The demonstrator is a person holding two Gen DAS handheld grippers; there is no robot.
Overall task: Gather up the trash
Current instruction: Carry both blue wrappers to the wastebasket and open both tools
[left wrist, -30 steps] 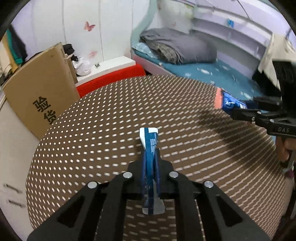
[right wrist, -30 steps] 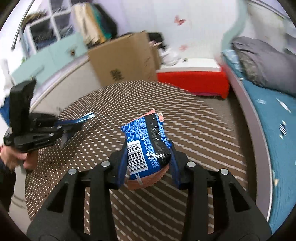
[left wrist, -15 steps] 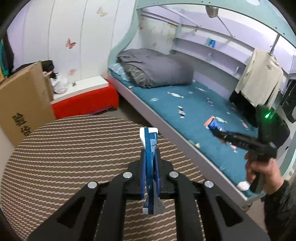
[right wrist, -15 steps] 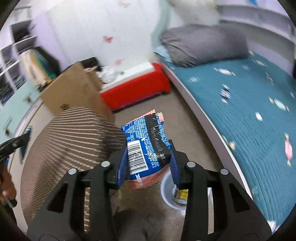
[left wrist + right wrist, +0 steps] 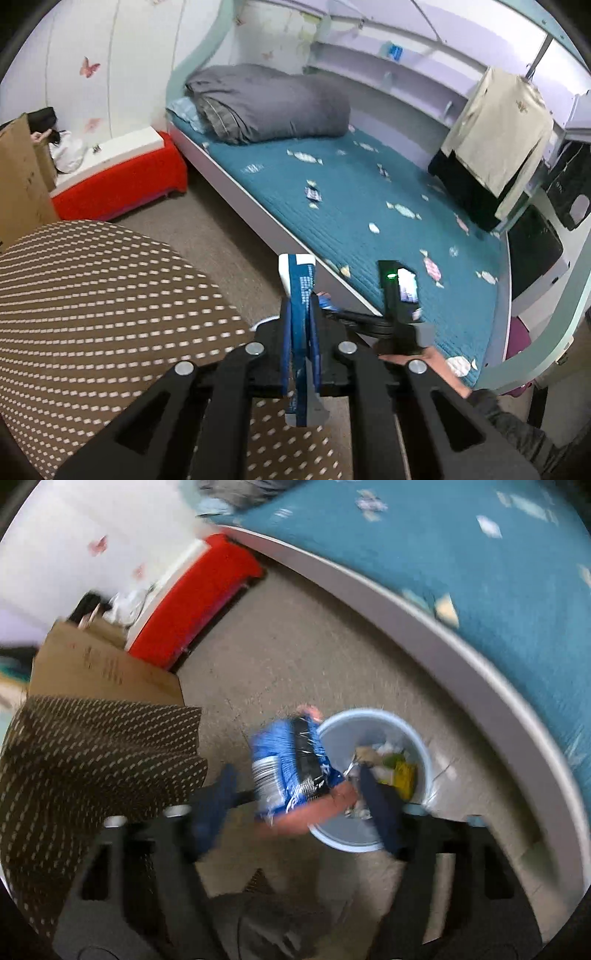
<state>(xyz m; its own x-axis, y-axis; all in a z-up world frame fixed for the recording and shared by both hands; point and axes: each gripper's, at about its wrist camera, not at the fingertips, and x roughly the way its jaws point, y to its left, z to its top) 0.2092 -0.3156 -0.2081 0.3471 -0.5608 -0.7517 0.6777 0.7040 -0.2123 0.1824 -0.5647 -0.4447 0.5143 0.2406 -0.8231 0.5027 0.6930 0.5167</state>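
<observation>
Left wrist view: bedroom setting, with a teal-covered bed [image 5: 369, 206] carrying a folded grey duvet [image 5: 269, 103], a red bench [image 5: 118, 184] against the white wall, and a cardboard box [image 5: 18, 184] at the left edge. A round brown dotted worktop [image 5: 92, 302] fills the lower left. The left gripper [image 5: 301, 325] has its jaws clenched on a flat blue and white wrapper [image 5: 301, 291], which stands on edge between them, over the floor just past the worktop's rim. Beyond it, the right gripper [image 5: 369, 317] shows as a black body with a green light, held by a hand [image 5: 424, 363] in a dark sleeve.

Right wrist view: heavily blurred. Beige floor [image 5: 295, 657] lies between the worktop [image 5: 92, 768] and the bed frame [image 5: 443, 638]. A pale blue waste bin [image 5: 373, 720] stands on the floor, already holding mixed rubbish. The right gripper [image 5: 303, 790] has just been opening; its jaws stand wide apart. A blue snack packet [image 5: 288, 771] with a barcode and an orange end sits between them, over the bin's near rim. Its left side is clear of the left pad; whether the right pad touches it cannot be told through the blur.
</observation>
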